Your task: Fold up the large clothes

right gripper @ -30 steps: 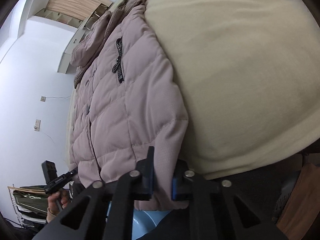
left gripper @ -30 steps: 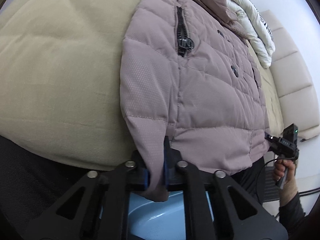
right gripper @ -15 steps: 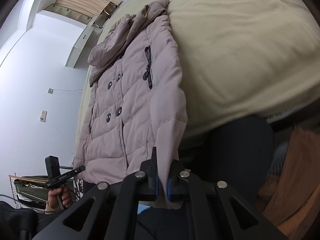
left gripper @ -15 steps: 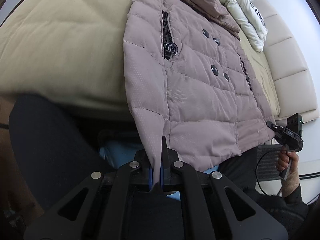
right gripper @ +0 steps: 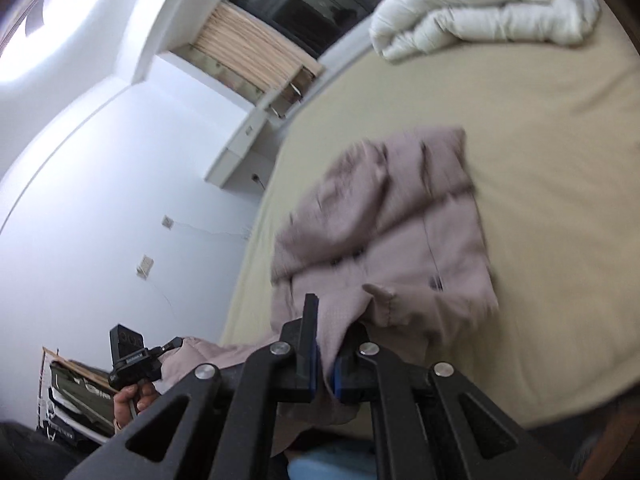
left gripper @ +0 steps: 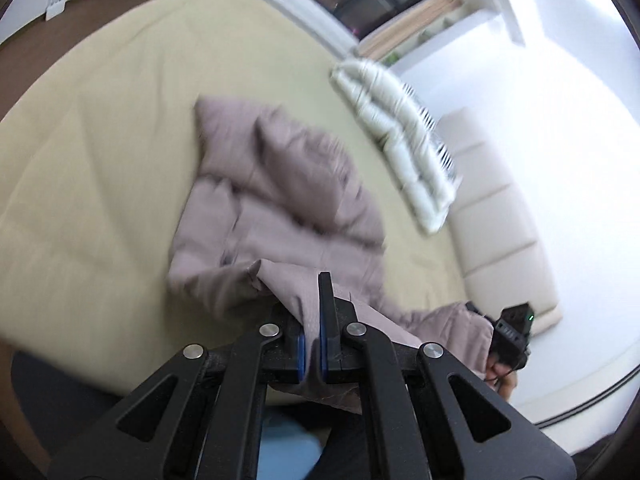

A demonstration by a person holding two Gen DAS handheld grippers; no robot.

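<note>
A mauve quilted jacket [left gripper: 280, 200] lies on the beige bed [left gripper: 100, 140], its upper part and collar flat, its hem raised off the near edge. My left gripper [left gripper: 312, 320] is shut on one hem corner, fabric pinched between the blue pads. In the right wrist view the same jacket [right gripper: 400, 220] shows blurred, and my right gripper [right gripper: 326, 344] is shut on the other hem corner. Each view also shows the opposite gripper [left gripper: 512, 332] [right gripper: 132, 356] at the frame's edge, held in a hand and gripping the cloth.
A folded white duvet [left gripper: 400, 136] lies at the head of the bed near a cream padded headboard [left gripper: 500, 232]. A window with wooden blinds [right gripper: 256, 52] and a white wall lie beyond. A shelf with dark items [right gripper: 72, 396] stands low left.
Both grippers have risen with the jacket's hem, lifting it off the bed's near edge. The views now look across the whole bed, and the jacket's lower half bunches up.
</note>
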